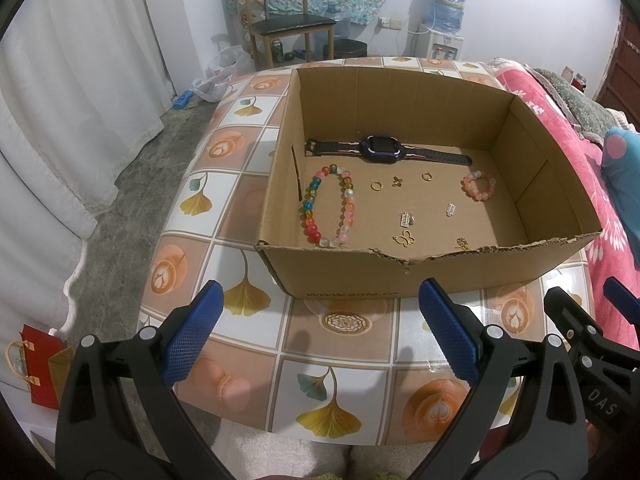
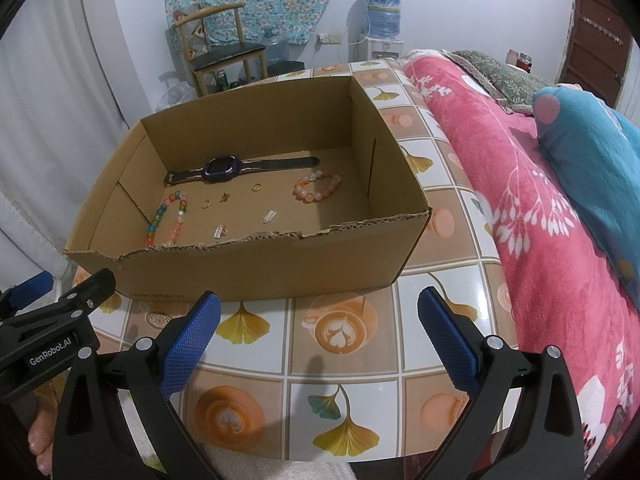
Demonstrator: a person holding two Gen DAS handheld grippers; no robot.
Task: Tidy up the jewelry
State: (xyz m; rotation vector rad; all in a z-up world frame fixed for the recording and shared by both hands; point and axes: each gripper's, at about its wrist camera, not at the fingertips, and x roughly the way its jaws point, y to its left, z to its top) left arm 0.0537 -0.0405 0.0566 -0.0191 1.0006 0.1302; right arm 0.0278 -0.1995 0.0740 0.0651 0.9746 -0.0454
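An open cardboard box (image 1: 344, 276) (image 2: 256, 268) stands on the tiled table. On its floor lie a dark watch (image 1: 384, 149) (image 2: 224, 168), a long multicoloured bead bracelet (image 1: 330, 206) (image 2: 166, 216), a small pink bead bracelet (image 1: 479, 185) (image 2: 318, 186), two gold rings (image 1: 376, 186) (image 1: 427, 176) and several small charms (image 1: 406, 239). My left gripper (image 1: 320, 332) is open above the table in front of the box, holding nothing. My right gripper (image 2: 320, 332) is open too, nearer the box's right front corner, with nothing in it.
The table (image 1: 340, 364) has a tiled leaf-and-coffee pattern cloth. A bed with a pink blanket (image 2: 540, 220) and a blue pillow (image 2: 588, 152) runs along the table's right side. A chair (image 1: 286, 20) and a water dispenser (image 1: 444, 12) stand at the far wall. White curtains (image 1: 60, 100) hang on the left.
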